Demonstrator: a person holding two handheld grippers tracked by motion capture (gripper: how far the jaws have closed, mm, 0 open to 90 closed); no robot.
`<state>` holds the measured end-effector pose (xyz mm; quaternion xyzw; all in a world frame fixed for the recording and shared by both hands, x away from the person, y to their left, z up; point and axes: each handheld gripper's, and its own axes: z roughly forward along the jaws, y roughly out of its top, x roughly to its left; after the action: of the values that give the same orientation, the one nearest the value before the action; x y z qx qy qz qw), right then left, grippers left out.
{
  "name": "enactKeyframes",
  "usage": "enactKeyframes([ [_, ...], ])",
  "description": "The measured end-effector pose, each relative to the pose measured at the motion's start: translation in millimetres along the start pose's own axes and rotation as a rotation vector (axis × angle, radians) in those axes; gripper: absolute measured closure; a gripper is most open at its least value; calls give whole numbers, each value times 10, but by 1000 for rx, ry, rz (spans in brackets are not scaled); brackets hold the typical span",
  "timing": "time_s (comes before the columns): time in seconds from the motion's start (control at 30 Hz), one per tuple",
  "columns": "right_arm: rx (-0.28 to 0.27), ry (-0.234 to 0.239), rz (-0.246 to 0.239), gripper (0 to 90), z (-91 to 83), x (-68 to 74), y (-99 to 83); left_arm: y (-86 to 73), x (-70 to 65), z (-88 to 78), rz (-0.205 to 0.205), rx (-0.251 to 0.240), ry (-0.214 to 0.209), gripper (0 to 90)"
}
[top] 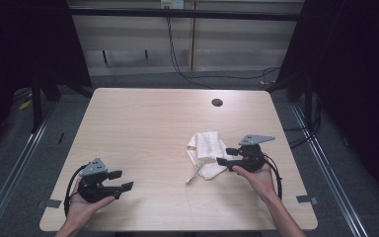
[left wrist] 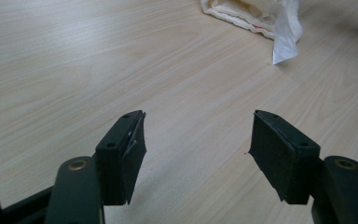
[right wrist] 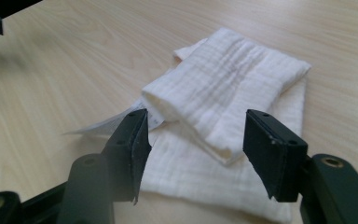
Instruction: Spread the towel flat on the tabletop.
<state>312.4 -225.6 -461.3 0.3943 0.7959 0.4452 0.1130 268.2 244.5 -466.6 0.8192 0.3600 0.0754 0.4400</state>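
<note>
One folded cloth (top: 207, 154), two grippers apart

Desk (top: 143, 123) mostly bare wood: whole left half and far strip open for passing. One obstacle, a folded white cloth (top: 206, 153), lies right of centre, low and flat, with a thin label tag (left wrist: 284, 46) sticking off its near edge. Small round cable hole (top: 217, 102) near far edge, flush, no blockage. Left hand-held gripper (top: 116, 180) sits at near-left, jaws apart over bare desk, clear run ahead toward the cloth. Right hand-held gripper (top: 229, 155) at the cloth's right edge, jaws spread, folded upper layer (right wrist: 223, 88) right in front between them. Wide bare gap between the two grippers along the near edge.
</note>
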Motion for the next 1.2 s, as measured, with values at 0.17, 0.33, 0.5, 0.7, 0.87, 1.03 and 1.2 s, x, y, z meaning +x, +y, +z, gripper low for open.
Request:
enactKeyframes([
  [0.17, 31, -1, -23, 407, 190, -50, 0, -3, 5, -2, 3, 3, 3, 353],
  [0.33, 91, -12, -64, 387, 351, -27, -54, -3, 11, -2, -3, 0, 5, 353],
  [0.5, 121, -16, -33, 333, 440, -61, -96, -1, 11, 3, 3, 4, -1, 351],
  [0.7, 149, -44, -70, 338, 509, -24, -160, -3, -5, -13, 11, -16, -12, 349],
  [0.87, 149, -74, -106, 643, 483, -3, -169, 11, -21, 20, 13, -13, -16, 350],
  [1.03, 143, -34, -104, 756, 490, 27, -176, 22, -43, 45, 17, -9, -19, 352],
  [1.2, 143, 29, -130, 793, 536, 182, -180, 24, -46, 51, 16, -2, -16, 361],
])
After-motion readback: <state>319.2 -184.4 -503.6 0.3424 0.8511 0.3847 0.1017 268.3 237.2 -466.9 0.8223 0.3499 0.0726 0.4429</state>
